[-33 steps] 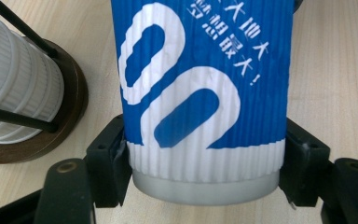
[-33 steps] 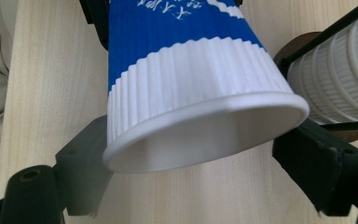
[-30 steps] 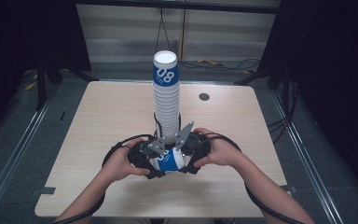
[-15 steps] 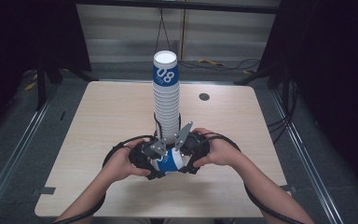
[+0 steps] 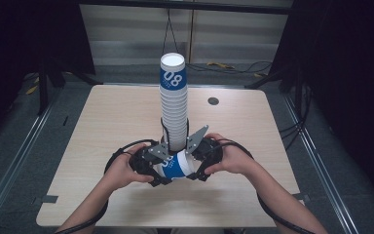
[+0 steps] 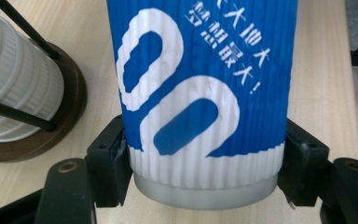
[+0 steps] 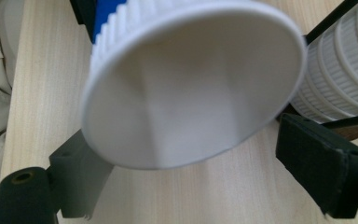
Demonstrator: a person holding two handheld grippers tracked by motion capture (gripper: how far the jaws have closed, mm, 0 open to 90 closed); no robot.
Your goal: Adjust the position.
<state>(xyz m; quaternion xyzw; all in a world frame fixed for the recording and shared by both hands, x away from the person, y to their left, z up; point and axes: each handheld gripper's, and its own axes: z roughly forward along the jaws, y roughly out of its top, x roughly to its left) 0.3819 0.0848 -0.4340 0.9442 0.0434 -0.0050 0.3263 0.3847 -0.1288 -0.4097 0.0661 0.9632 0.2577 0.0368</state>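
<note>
High view first: nearest the table's front edge, the person's two hands are meeting over a blue-and-white paper cup (image 5: 176, 165) that is lying on its side between the left gripper (image 5: 155, 165) and the right gripper (image 5: 198, 160), just in front of the cup stack. Left gripper view is showing that gripper's two black jaws pressing on either side of the cup's ribbed white base end (image 6: 205, 175), so it is clamping the cup, whose blue sleeve with white print is running away from the camera. Right gripper view is looking into the cup's open white mouth (image 7: 191, 88); the right gripper's jaws are standing wide apart on either side of the rim, with no pad pressing on it. Just behind the cup, a tall stack of white ribbed cups (image 5: 174, 105) is standing upright in a black wire holder on a round wooden base (image 6: 58, 126). Farther back, a small dark round disc (image 5: 213, 101) is lying on the light wooden table (image 5: 102, 117).
</note>
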